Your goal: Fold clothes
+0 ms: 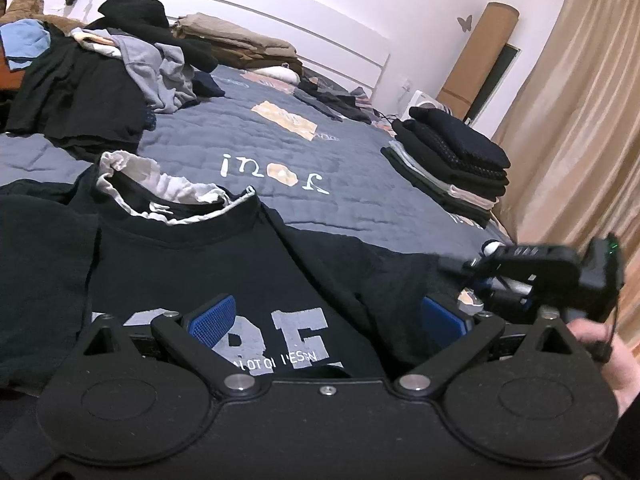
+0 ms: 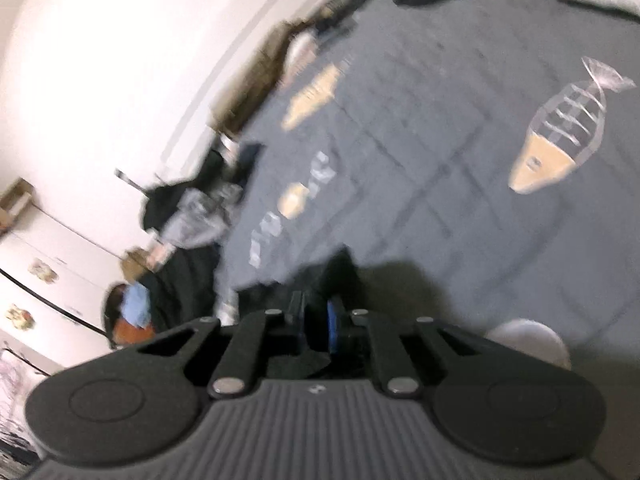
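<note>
In the left wrist view, the left gripper (image 1: 326, 322) hangs over a black T-shirt (image 1: 224, 264) spread on the near edge of the bed (image 1: 352, 160). Its two blue-padded fingers (image 1: 212, 318) stand wide apart with nothing clamped between them; grey block lettering on the shirt's chest shows in the gap. The shirt lies with its pale-lined collar toward the far side. At the right edge the right gripper (image 1: 490, 249) reaches in near the shirt's right sleeve, with part of a hand (image 1: 600, 354) behind it; whether its pads touch the cloth cannot be told from here. Two heaps of clothing show on the grey quilt: a loose unfolded heap (image 1: 100, 80) at the far left and one neat stack of folded dark garments (image 1: 452, 156) at the far right. A pile of brown folded bedding (image 1: 240, 44) sits against the white headboard (image 1: 320, 44).

The right wrist view is blurred. There the right gripper (image 2: 316, 312) has its two fingers drawn close together, and dark cloth of the T-shirt (image 2: 320, 280) sits between them, seemingly pinched. Only this view shows that near-closed grip and a fish figure (image 2: 560, 132) stitched on the quilt; only the left view shows the shirt's lettering and the folded stack.
</note>
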`<state>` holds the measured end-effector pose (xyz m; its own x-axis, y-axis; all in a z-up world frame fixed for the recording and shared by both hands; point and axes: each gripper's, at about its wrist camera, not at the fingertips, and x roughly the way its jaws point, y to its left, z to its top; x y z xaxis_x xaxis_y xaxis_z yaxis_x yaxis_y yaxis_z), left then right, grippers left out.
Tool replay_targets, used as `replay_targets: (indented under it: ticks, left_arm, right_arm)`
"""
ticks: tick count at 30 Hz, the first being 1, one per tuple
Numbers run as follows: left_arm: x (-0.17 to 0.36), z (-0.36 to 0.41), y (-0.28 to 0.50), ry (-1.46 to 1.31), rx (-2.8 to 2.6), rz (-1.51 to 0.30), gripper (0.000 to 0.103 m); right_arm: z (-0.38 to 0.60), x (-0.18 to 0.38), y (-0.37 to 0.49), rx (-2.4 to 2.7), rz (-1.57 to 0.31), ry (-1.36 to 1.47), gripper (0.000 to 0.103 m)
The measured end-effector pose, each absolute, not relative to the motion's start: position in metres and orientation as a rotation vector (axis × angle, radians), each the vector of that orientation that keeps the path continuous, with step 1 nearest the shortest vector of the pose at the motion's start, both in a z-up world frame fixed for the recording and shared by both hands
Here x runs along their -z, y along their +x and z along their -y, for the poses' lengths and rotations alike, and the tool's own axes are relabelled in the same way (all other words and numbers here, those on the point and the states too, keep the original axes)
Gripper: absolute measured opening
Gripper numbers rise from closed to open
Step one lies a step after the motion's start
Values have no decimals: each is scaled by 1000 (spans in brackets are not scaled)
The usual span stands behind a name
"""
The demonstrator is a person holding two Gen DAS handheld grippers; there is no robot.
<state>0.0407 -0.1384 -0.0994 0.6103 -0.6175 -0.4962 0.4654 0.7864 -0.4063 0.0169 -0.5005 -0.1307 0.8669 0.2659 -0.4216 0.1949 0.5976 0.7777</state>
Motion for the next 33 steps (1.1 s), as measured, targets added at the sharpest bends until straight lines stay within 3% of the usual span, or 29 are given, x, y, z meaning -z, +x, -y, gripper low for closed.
replay_targets:
  ticks: [9,17,25,33]
  left_arm:
    - [96,114,47,-261,566,-651,100]
    - [95,85,55,-285,507,-659,100]
    - [98,77,62,-284,501,-673,100]
    - [98,85,69,-283,575,-664,100]
  right_arm:
    - [427,103,44,-229,-520,763,11]
    - [372,114,59,-385,-644,690,21]
    - [391,94,48,-315,-611,652,35]
    - [430,103,44,-158,-657,594,38]
